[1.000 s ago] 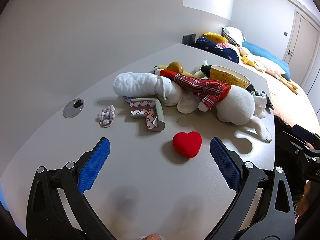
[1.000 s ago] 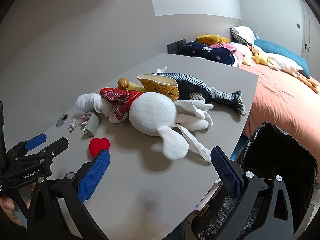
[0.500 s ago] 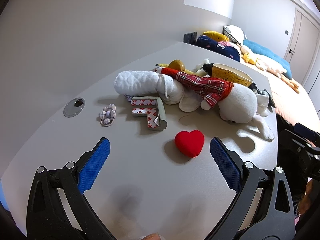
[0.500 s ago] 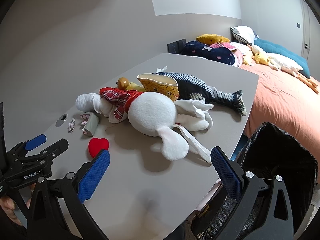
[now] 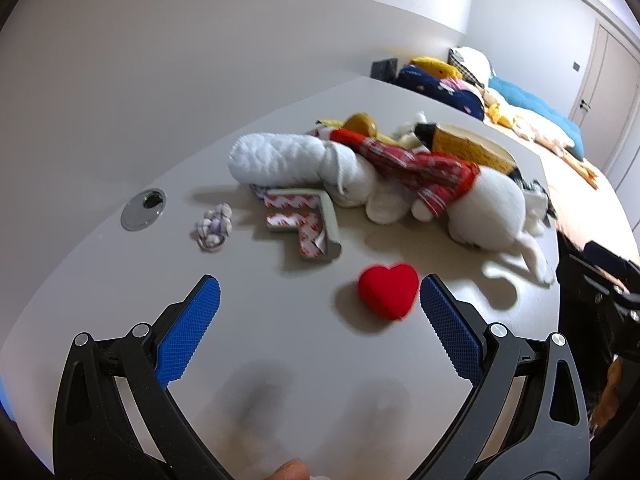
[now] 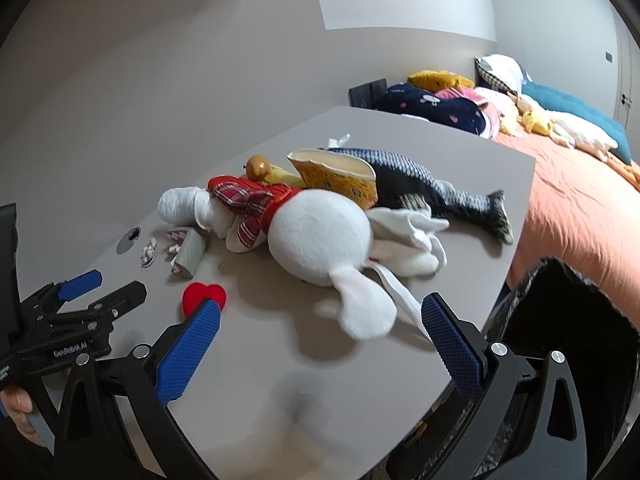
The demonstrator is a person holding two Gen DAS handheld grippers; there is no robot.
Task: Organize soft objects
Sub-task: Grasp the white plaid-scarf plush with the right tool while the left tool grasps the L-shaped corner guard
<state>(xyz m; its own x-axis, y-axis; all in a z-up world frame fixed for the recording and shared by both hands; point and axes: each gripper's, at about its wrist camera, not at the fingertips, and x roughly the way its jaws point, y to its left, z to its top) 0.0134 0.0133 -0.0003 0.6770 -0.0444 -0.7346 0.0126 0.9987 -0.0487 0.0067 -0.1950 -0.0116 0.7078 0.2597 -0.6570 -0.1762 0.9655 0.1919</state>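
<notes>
A red plush heart (image 5: 387, 291) lies on the grey table (image 5: 280, 360), just ahead of my open left gripper (image 5: 319, 300) and close to its right fingertip. Beyond it sprawls a white plush rabbit with a red plaid scarf (image 5: 484, 208), with a quilted white roll (image 5: 276, 158) beside it. In the right wrist view, the rabbit (image 6: 320, 232) lies ahead of my open right gripper (image 6: 320, 320), a plush fish (image 6: 420, 188) and a yellow pouch (image 6: 336, 172) behind it. The heart (image 6: 202, 295) sits by the right gripper's left fingertip. The left gripper (image 6: 92, 292) shows at the left edge.
An L-shaped foam corner guard (image 5: 308, 220), a small knitted trinket (image 5: 214, 226) and a cable grommet (image 5: 143, 209) lie on the table's left. A black bin bag (image 6: 568, 320) stands off the table's right edge. A bed with plush toys and pillows (image 6: 560, 128) is behind.
The left gripper has shifted left and slightly forward, so the red heart now sits by its right fingertip. The right gripper has barely moved.
</notes>
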